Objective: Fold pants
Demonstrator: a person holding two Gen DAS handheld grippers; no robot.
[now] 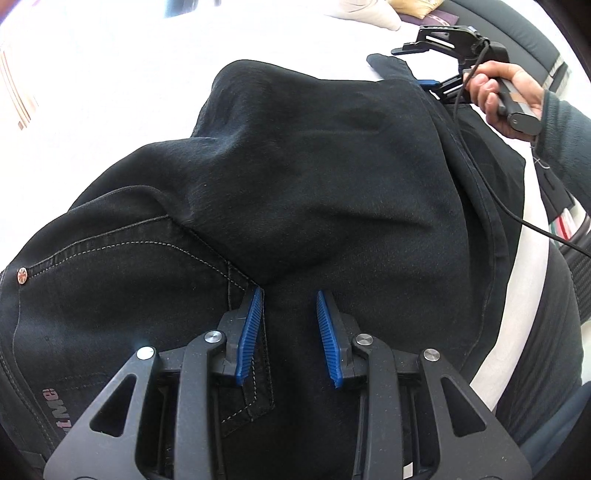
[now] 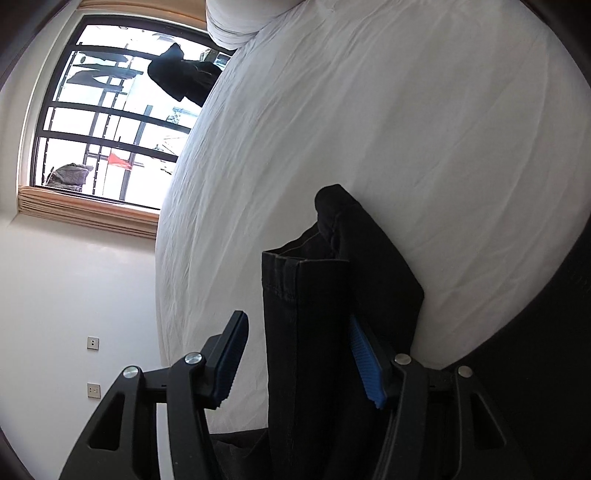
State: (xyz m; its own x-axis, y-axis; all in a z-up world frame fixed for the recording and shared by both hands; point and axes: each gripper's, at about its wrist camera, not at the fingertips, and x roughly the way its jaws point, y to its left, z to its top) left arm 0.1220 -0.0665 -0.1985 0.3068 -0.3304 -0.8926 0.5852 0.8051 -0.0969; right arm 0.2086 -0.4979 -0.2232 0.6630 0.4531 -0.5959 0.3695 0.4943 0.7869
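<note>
A white-sheeted bed (image 2: 406,129) carries the black denim pants (image 1: 295,166), which lie rumpled, one leg doubled over the stitched, riveted seat. The left gripper (image 1: 290,295) seems clenched on a fold near the crotch seam. The right gripper (image 2: 299,328) straddles the hemmed cuffs, jaws released.

You are in a bedroom at home: a big bed with a white sheet (image 2: 406,129), a pillow (image 2: 236,26) at its top, a window (image 2: 110,110) with bars, and wall switches (image 2: 93,343).
</note>
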